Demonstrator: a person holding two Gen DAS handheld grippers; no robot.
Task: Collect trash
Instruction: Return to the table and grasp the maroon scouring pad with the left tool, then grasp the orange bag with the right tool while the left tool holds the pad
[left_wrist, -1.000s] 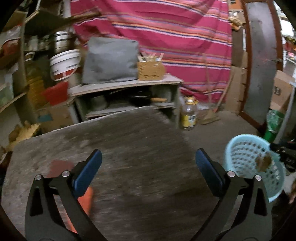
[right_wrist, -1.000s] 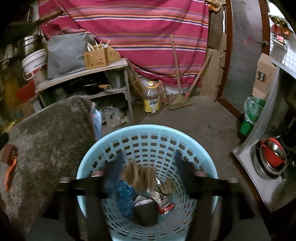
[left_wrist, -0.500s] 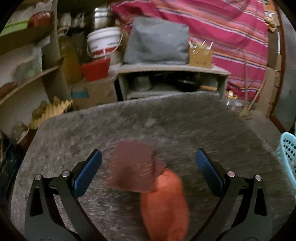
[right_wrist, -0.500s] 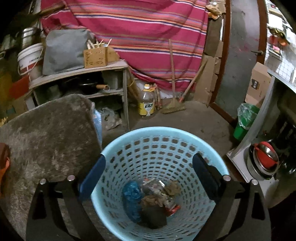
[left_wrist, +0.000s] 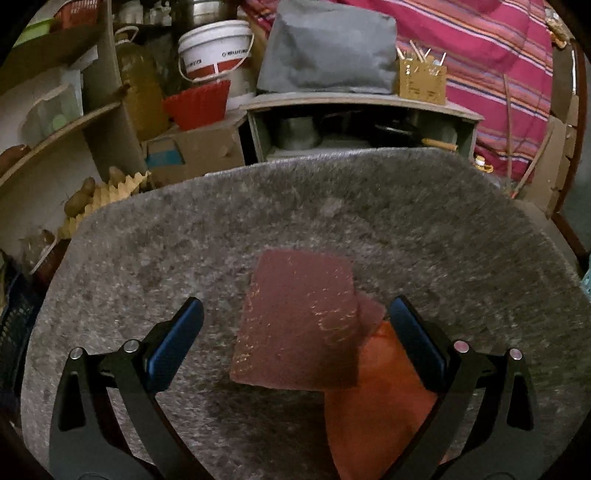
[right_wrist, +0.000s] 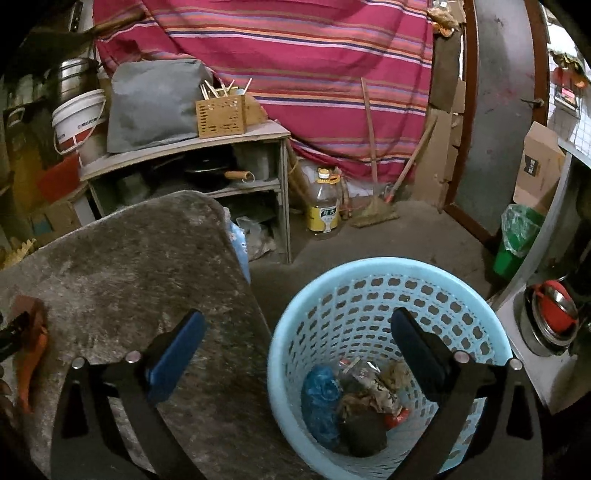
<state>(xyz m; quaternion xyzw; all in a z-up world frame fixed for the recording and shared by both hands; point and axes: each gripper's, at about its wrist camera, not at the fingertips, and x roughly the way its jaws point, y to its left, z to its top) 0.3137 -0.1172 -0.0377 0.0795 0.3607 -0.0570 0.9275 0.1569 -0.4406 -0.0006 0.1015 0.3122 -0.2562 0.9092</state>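
Note:
A dark red flat pad (left_wrist: 299, 325) lies on the grey fuzzy table cover (left_wrist: 184, 240), partly over an orange piece (left_wrist: 380, 402). My left gripper (left_wrist: 295, 339) is open, its jaws on either side of the red pad, empty. My right gripper (right_wrist: 297, 350) is open and empty above the rim of the light blue basket (right_wrist: 369, 269) on the floor. The basket holds several trash pieces: a blue wad (right_wrist: 319, 398), wrappers (right_wrist: 369, 384) and a dark lump. The red pad and orange piece show at the right wrist view's left edge (right_wrist: 27, 332).
A shelf unit (right_wrist: 184, 147) with a grey bag, wooden box and pans stands behind the table. An oil bottle (right_wrist: 323, 206) and brooms lean by the striped curtain. A green bin (right_wrist: 517, 236) and a counter with pots (right_wrist: 550, 317) are at the right.
My left gripper swung left over the table and closed in on the red pad and orange piece. My right gripper let trash fall into the basket, opened and shifted left.

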